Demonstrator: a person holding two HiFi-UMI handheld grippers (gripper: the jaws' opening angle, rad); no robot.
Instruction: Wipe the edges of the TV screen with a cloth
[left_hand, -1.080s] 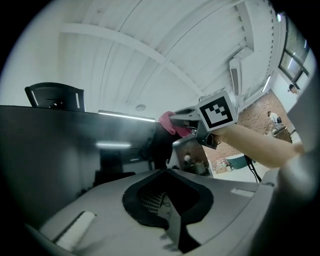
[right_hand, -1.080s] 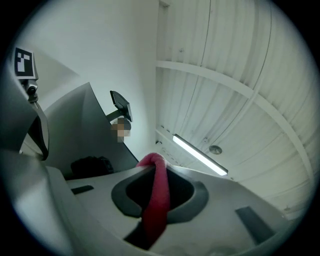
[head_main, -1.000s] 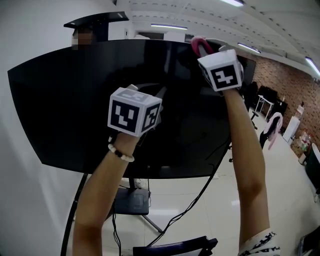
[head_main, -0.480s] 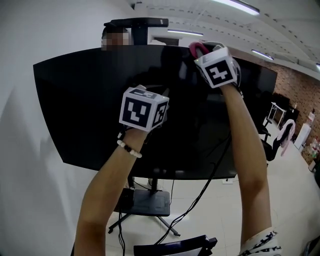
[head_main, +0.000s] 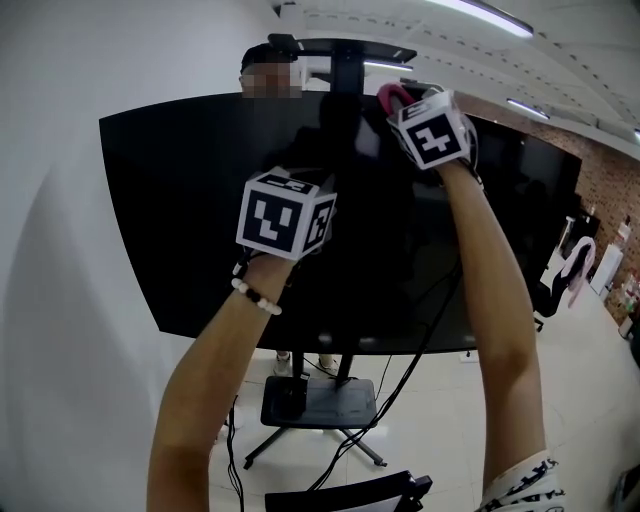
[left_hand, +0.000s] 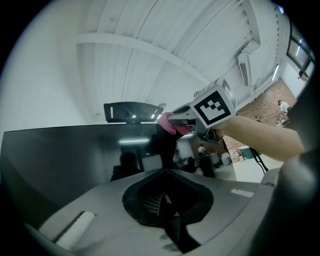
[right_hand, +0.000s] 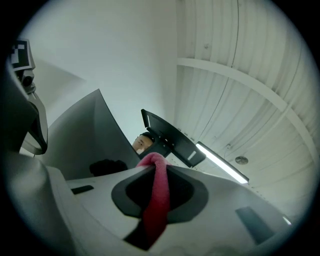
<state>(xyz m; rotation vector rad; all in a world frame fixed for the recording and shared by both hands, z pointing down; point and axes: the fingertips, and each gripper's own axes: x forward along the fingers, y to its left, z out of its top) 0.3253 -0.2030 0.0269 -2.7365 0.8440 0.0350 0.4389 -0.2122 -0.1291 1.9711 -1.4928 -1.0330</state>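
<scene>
The right hand-held gripper (right_hand: 155, 167) pinches the cloth (right_hand: 156, 200) at the TV screen's (head_main: 190, 200) top edge, the left hand-held gripper (left_hand: 163, 171) is closed and empty, and sliding along that edge seems next.

Brightness: evenly bright indoors; the white wall (head_main: 60, 200) is nearly washed out.
Source: ceiling strip lights (head_main: 490, 15) overhead; one tube (right_hand: 222, 162) glows hard in the right gripper view.
Glare: the glossy TV screen (head_main: 180, 200) mirrors a pale light streak (left_hand: 134, 142) and dim silhouettes.
Shadows: soft grey fall-off on the wall left of the screen.
Distortion: fisheye bowing; black round vignette in both gripper views.
Focus: nearest surfaces soft, smeared.
</scene>
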